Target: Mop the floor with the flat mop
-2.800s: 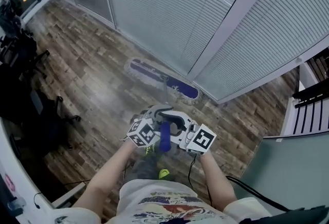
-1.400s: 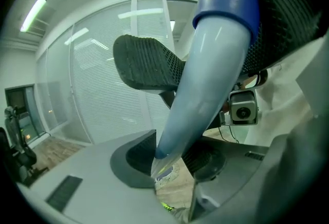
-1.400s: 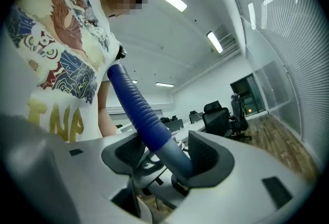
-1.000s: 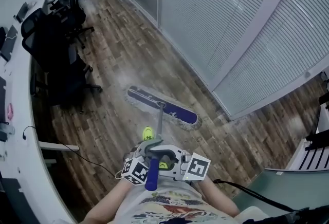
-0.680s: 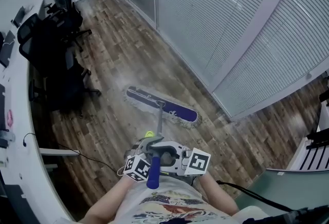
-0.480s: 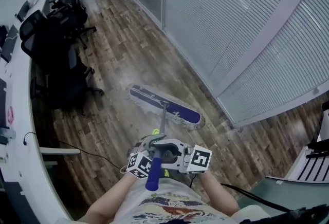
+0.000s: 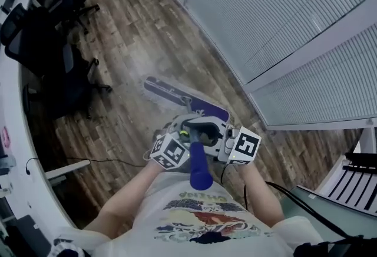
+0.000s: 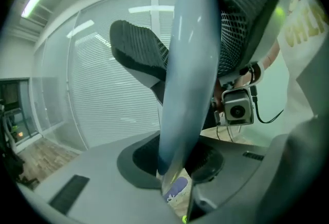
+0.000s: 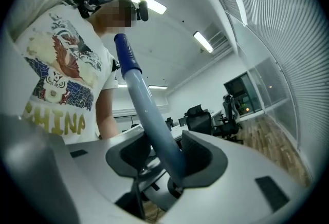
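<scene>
Flat mop [image 7: 177,95] rests with its purple pad flat on the wooden floor [image 7: 135,38], near the foot of the glass wall with closed blinds [image 7: 283,20]. The pad has a pale fringe around it and lies at a slant in the head view. Its handle [image 7: 198,161] rises from the middle of the pad toward the person and ends in a blue grip just in front of the printed white T-shirt [image 7: 200,223].

Both tools meet on the handle, side by side, above the near end of the pad. The left hand-held gripper [image 8: 176,165] has the grey pole between its dark pads, and the pads press on it from both sides (its jaws have just been closing further on the pole). Below the pole, through the gap, a small piece of the purple pad shows. The right hand-held gripper [image 9: 164,159] is also closed on the handle, which passes between its two pads and goes up to the blue grip. Its jaws have just been closing too, with the pole between them.

Black office chairs [image 7: 56,67] stand at the left, beside a long white surface [image 7: 17,102]. A thin black cable [image 7: 112,161] lies on the floor near them.
</scene>
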The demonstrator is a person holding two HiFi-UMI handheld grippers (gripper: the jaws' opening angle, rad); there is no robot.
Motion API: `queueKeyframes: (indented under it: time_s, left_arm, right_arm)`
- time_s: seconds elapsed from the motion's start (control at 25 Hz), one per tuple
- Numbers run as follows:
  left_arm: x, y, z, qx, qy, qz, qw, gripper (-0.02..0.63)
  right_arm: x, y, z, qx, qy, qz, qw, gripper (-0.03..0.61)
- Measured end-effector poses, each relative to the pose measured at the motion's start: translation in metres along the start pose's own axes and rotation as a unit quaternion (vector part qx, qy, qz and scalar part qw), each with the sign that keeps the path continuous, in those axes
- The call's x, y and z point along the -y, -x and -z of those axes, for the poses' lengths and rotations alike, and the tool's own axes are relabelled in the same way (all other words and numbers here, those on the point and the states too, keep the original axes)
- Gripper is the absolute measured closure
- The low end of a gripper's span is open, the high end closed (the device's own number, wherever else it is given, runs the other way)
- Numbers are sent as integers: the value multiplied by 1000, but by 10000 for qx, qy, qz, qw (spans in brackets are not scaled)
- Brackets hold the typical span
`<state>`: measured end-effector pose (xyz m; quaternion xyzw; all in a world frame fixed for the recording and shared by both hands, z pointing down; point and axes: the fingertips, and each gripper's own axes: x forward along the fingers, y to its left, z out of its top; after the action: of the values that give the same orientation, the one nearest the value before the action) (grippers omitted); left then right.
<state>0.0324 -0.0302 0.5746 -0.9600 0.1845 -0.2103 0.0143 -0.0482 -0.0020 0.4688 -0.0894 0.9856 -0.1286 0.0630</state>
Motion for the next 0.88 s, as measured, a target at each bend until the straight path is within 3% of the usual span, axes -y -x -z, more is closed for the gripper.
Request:
queueKeyframes:
  time_s: [0.24,0.4,0.6,0.72,0.88]
  left_arm:
    - [-19,4,3,-82,-8,349,9994,528]
    - [-3,11,13,-58,-20,594,9982,528]
    - [54,32,13,83,-325,822,9961,528]
    - [91,56,3,271,-683,817,9939,526]
    - [146,90,-15,515,-1210,670,9891,526]
  right_arm:
    - [15,-21,-7,-113,-58,-101,9999,387]
    - [0,-23,1,-230,3,-186,9996,387]
    - [-56,-14,34,-956,302,-255,9946,385]
    - [-96,-11,45,-1383,591,67,9886,387]
    - [-163,2,45,-1373,1119,308,9837,387]
